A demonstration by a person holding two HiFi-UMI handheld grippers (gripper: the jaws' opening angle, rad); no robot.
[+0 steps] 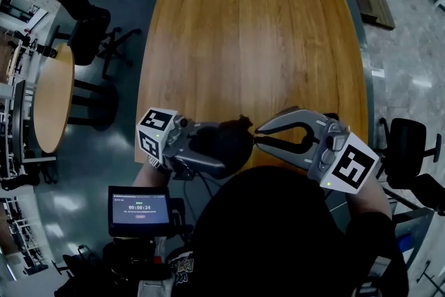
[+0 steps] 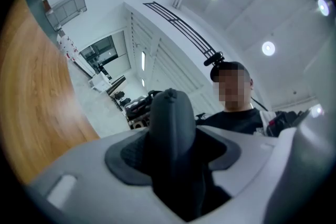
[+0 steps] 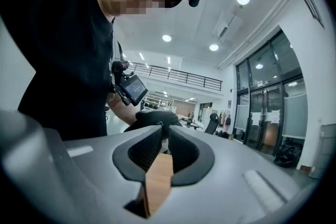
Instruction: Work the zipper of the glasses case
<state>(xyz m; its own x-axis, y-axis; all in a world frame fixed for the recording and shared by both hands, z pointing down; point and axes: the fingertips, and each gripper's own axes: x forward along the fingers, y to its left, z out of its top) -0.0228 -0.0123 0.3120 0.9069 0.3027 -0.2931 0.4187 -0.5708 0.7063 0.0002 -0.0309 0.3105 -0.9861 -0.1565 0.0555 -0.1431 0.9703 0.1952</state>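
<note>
glasses case [image 1: 236,134] held up over the near edge of the desk [image 1: 250,38]
your left gripper [image 1: 221,149] is clamped around the dark case, with its jaws wide on the body. your right gripper [image 1: 259,135] has its jaws nearly together, only a thin gap between the pads, and its tips are at the end of the case. whether they pinch the zipper pull i cannot tell.

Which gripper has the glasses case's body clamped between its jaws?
The left gripper: the black glasses case fills its wide-set jaws. The right gripper has its jaws nearly together, with its tips only at the case's edge.
</note>
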